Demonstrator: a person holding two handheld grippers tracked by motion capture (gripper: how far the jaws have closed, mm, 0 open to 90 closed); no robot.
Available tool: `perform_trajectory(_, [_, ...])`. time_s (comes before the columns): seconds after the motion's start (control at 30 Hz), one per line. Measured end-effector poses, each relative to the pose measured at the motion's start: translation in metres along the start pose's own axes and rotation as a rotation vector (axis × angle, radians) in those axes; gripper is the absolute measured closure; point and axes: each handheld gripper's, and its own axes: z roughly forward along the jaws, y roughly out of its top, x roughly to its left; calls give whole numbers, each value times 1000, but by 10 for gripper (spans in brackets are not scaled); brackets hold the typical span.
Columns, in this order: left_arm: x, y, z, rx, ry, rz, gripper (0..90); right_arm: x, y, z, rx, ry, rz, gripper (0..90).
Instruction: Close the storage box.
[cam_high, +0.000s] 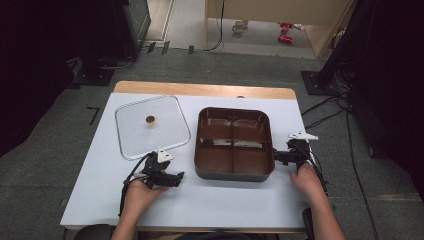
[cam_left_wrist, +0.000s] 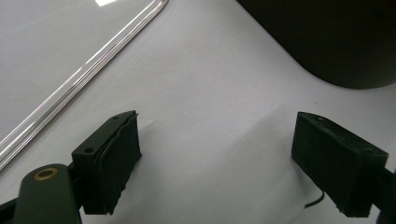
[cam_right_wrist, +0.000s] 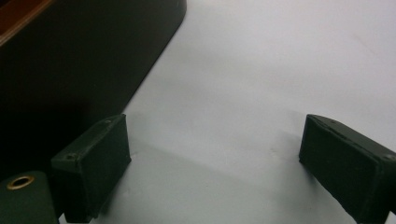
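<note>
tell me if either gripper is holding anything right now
Nothing is held: the left gripper and the right gripper are both open over bare table.

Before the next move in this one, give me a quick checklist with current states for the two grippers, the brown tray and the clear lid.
1. Left gripper open with nothing between the jaws: ok.
2. Right gripper open with nothing between the jaws: ok.
3. Brown tray sits flat on the table, its four compartments bare: ok.
4. Clear lid lies flat to the left of the tray, apart from it, knob up: ok.
5. Left gripper is close to the lid's near edge: ok.
6. Right gripper touches the tray's right wall: cannot tell.
</note>
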Motion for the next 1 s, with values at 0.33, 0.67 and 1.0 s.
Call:
perform_trajectory(0.33, [3,4,-5,23,-44,5,158,0,0,0,0,0,0,81])
perform_trajectory(0.67, [9,5,-15,9,-57,6,206,0,0,0,0,0,0,81])
perform_trajectory(1.0, [13,6,-21,2,-66,10,254,0,0,0,0,0,0,81])
